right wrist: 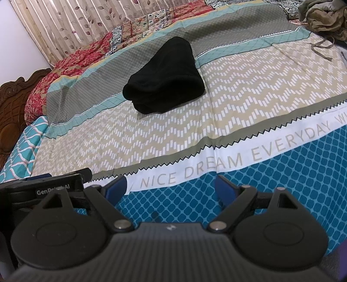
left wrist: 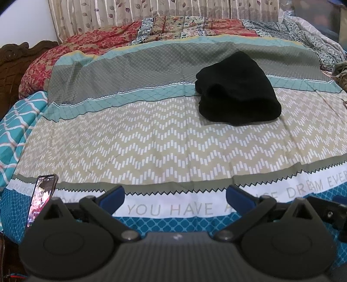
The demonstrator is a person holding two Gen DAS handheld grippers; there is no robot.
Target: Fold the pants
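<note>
A phone (left wrist: pixel 42 199) with a lit screen stands at the near left edge of the bed (left wrist: pixel 151 138), and an olive cloth heap (right wrist: pixel 323 17) lies at the far right. The patterned bedsheet (right wrist: pixel 216 86) is flat cotton. The black pants (left wrist: pixel 236 90) lie folded in a thick soft bundle in the middle. The left tongs (left wrist: pixel 175 195) and the right tongs (right wrist: pixel 171 186) are both spread and empty, well apart from the pants.
</note>
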